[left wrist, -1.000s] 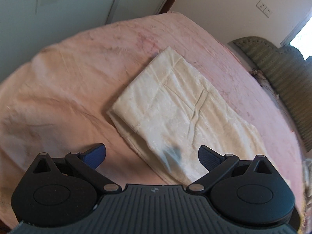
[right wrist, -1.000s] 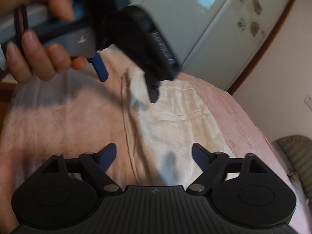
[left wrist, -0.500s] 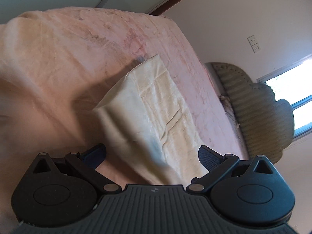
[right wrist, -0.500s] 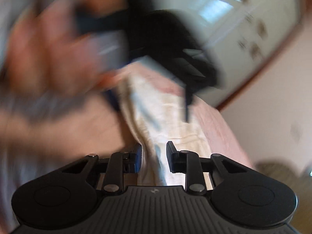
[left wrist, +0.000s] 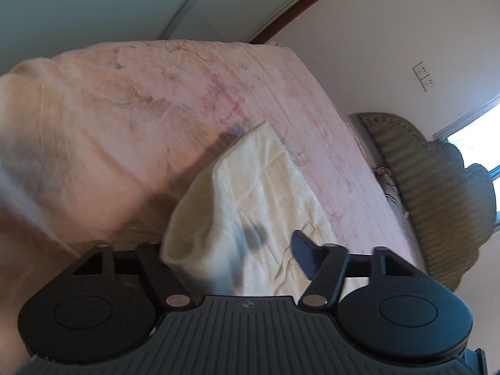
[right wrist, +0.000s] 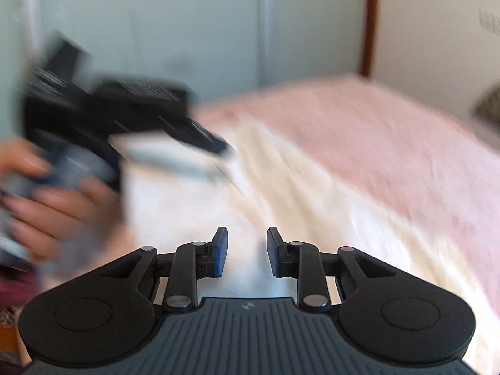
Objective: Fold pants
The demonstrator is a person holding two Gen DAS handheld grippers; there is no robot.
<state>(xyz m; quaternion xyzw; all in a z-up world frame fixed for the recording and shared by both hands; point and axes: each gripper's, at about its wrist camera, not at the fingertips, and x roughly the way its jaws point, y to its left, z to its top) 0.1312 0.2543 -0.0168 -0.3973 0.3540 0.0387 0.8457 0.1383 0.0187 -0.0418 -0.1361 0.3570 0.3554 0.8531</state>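
The cream pants (left wrist: 268, 187) lie folded on the pink bed cover (left wrist: 125, 100). Their near edge stands up in a bunched fold between the fingers of my left gripper (left wrist: 237, 250). Its jaws are closing: the right finger rests apart from the fold and the left finger is hidden behind the cloth. In the right wrist view the pants (right wrist: 312, 193) run away from my right gripper (right wrist: 247, 250), whose blue pads stand narrow with white cloth pinched between them. The left gripper (right wrist: 218, 148) shows there as a blur, held by a hand (right wrist: 47, 206) over a raised flap.
A pale wardrobe (left wrist: 93, 6) stands behind the bed. A green padded headboard (left wrist: 437, 193) and a window (left wrist: 475, 143) are on the right, with a wall socket (left wrist: 423, 76) above. The pink cover spreads wide around the pants.
The right jaws went from wide to narrow on the pants' near edge and swung sideways. The left jaws have narrowed around the cloth, whose near edge has risen into a fold.
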